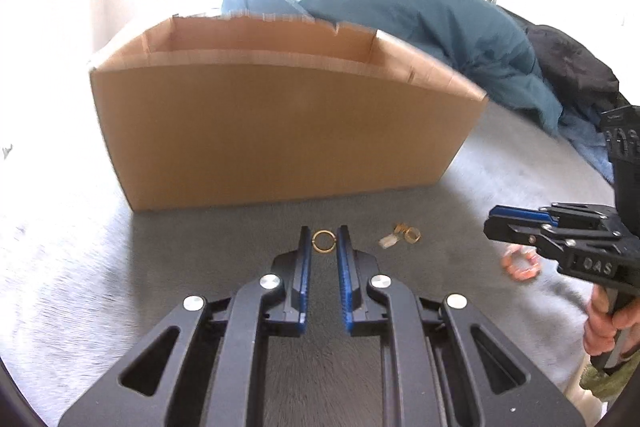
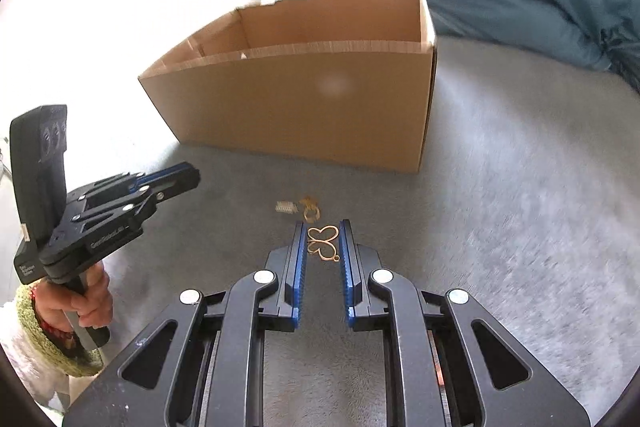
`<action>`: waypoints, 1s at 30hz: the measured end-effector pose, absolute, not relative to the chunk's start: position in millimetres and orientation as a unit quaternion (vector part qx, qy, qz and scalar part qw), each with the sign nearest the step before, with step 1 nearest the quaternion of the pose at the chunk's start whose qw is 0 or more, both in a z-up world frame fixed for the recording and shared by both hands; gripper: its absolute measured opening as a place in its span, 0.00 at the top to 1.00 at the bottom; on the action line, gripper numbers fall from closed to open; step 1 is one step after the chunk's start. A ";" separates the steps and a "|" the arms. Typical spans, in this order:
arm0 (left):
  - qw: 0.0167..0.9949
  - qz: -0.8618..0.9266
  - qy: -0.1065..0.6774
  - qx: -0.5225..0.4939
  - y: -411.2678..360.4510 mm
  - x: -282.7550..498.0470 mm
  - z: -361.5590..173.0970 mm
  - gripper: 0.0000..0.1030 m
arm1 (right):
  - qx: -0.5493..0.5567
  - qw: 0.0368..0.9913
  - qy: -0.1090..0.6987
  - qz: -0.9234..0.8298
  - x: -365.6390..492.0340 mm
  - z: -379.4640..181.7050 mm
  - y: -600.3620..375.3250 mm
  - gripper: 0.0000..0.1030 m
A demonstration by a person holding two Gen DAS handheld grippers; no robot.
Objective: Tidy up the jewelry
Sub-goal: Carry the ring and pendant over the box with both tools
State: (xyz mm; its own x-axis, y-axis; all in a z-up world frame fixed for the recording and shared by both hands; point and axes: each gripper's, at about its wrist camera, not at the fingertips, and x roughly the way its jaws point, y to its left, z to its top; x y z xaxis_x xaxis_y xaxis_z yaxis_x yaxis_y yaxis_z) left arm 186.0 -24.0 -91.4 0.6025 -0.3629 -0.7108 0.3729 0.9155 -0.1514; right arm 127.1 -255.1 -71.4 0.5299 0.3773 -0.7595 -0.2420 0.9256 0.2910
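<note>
Gold ring (image 1: 323,241) and butterfly pendant (image 2: 322,243) sit between each parted gripper, touching neither.

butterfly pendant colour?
Gold outline, butterfly pendant; clearest in right wrist view.

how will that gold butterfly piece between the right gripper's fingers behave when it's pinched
The butterfly piece is thin open wire lying flat on the grey surface, so it probably weighs almost nothing. The right gripper may struggle to get under it. The outline looks fine enough to bend if squeezed hard.
</note>
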 end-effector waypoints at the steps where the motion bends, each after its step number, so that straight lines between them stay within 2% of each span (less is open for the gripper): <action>1: 0.901 -0.208 0.382 0.006 -19.1 181.0 -78.5 0.89 | 0.075 0.874 0.445 0.180 126.6 -64.6 -257.0 0.87; 8: 0.923 -0.225 0.312 -0.006 -2.2 182.8 -3.4 0.89 | 0.080 0.897 0.381 0.208 138.1 3.0 -260.3 0.86; 12: 0.923 -0.230 0.309 -0.002 -7.6 206.9 18.9 0.89 | 0.088 0.899 0.364 0.225 162.7 26.5 -258.8 0.86; 20: 0.884 -0.235 0.404 -0.018 -50.6 302.4 -8.5 0.89 | 0.092 0.869 0.424 0.237 244.6 11.1 -241.2 0.86; 26: 0.862 -0.215 0.459 -0.018 -71.0 348.0 -33.0 0.89 | 0.084 0.842 0.484 0.220 291.7 -21.4 -234.8 0.86; 30: 0.849 -0.199 0.490 -0.015 -81.1 365.2 -48.0 0.88 | 0.075 0.838 0.497 0.212 301.6 -32.7 -234.7 0.84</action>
State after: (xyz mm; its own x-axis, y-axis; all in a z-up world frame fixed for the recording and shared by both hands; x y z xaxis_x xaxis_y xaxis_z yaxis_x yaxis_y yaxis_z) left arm 365.2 -81.1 -48.0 0.4415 -0.3520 -0.8254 0.3223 0.9207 -0.2203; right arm 301.6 -234.7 -32.7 0.4155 0.4296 -0.8017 -0.2815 0.8989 0.3358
